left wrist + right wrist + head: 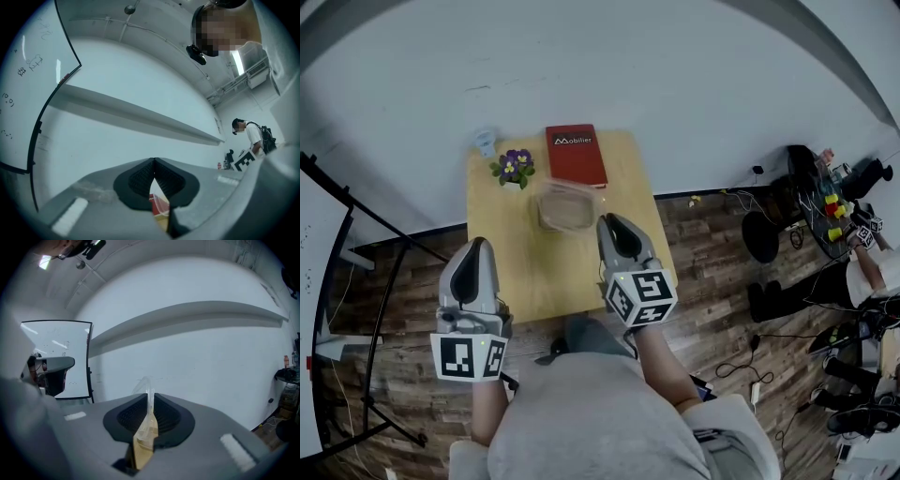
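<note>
At the tip of the right hand-held gripper (149, 405), grips the near wall of the clear container (562, 208), seemingly not yet raised off the bench (534, 272), with the left hand-held gripper (153, 161) alongside closed on nothing.

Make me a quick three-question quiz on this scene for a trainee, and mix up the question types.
1. True or false: the right hand-held gripper is shut on the wall of the clear container.
2. Which red thing lies on the wooden table, beyond the clear container?
A) a book
B) a mug
C) a toolbox
3. Fill in: the jaws of the left hand-held gripper are ____, with nothing held between them.

Key: 1 true; 2 A; 3 shut.
</note>
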A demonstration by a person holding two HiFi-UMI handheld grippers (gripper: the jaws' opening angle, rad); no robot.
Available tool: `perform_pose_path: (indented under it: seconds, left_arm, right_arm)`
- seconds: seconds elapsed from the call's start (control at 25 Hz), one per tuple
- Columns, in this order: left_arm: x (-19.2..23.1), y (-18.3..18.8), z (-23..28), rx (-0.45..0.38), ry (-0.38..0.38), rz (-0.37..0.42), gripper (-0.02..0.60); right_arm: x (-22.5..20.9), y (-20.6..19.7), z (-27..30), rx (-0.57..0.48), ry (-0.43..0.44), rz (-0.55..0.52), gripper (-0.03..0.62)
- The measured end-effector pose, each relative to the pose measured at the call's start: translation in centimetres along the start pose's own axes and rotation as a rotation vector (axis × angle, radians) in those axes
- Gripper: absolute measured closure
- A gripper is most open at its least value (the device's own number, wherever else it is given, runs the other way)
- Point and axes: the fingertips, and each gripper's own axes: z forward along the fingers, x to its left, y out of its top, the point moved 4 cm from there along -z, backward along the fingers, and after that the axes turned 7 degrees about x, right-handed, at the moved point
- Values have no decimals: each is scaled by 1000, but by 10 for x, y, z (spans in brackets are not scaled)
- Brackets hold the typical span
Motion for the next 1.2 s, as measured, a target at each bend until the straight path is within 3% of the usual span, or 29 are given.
perform_pose_path:
  seconds: [1.2]
  left_arm:
    - [-15, 21, -27, -33, -13, 46, 577]
  right_arm:
    - [23, 46, -59, -187, -43, -143, 554]
